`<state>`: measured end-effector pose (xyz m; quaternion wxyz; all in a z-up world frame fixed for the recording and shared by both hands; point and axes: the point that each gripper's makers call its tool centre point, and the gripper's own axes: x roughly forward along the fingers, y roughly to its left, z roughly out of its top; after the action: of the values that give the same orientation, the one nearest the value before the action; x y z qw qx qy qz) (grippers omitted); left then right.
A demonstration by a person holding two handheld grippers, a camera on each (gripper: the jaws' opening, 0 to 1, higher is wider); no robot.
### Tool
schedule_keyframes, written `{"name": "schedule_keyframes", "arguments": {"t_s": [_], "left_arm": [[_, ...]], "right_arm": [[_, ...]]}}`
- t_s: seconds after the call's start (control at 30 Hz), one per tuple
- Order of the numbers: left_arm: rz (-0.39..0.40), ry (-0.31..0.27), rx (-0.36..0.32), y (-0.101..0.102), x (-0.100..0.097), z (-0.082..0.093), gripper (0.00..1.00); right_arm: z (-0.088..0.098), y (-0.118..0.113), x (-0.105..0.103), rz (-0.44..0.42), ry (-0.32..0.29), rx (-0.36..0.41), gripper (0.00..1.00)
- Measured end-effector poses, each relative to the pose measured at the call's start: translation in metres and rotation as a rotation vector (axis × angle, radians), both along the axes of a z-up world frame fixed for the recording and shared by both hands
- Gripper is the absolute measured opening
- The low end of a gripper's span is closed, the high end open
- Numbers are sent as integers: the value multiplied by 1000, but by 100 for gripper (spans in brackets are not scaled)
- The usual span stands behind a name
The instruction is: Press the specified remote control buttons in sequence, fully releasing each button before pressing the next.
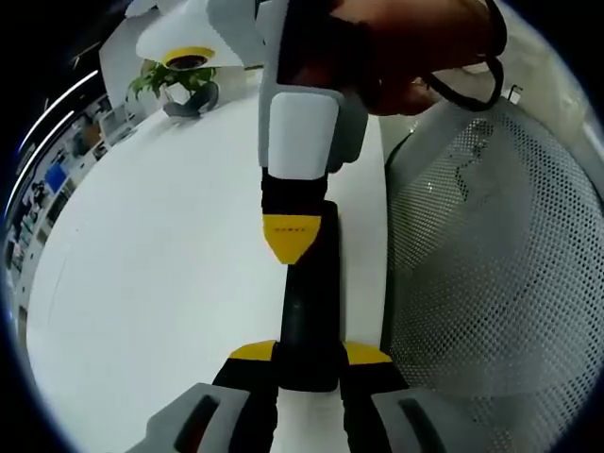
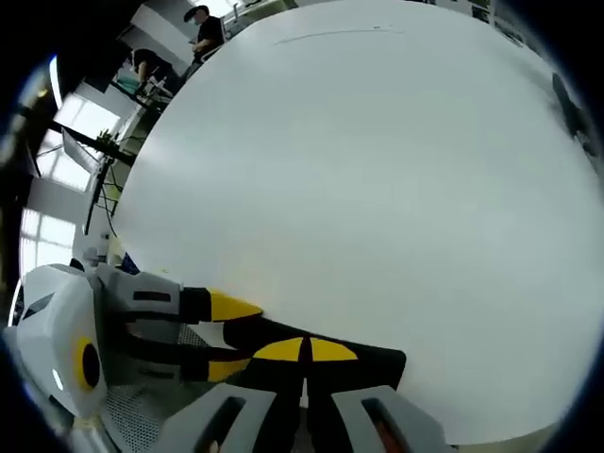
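Note:
A long black remote control [image 1: 310,293] is held just above the white table [image 1: 170,245], its near end clamped between the yellow-tipped fingers of my left gripper [image 1: 310,354]. From the top of the left gripper view my right gripper [image 1: 291,238] reaches down, held by a hand, its jaws shut into a single yellow point that rests on the remote's upper face. In the right gripper view the right gripper [image 2: 306,350] has both tips pressed together on the remote [image 2: 377,361]. My left gripper [image 2: 226,338] comes in there from the left, gripping it. The buttons are hidden.
A white mesh chair back [image 1: 491,255] stands close on the right of the table edge. A potted plant [image 1: 175,80] sits at the table's far end. The broad white tabletop [image 2: 359,170] stretches ahead. A person [image 2: 203,28] stands far off behind it.

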<state>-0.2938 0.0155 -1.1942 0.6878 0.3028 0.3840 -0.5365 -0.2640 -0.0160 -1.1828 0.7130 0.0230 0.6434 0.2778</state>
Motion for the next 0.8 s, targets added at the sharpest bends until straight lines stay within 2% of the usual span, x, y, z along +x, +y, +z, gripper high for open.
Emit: {"name": "schedule_keyframes", "arguments": {"t_s": [0.53,0.8], "left_arm": [[2,3,-6,-1,0,0,24],[9,5,-5,0,0,0,24]], "right_arm": [[-8,-2,-2,10,34,-30,0],[-9,-2,-2,78,3,-69,0]]}}
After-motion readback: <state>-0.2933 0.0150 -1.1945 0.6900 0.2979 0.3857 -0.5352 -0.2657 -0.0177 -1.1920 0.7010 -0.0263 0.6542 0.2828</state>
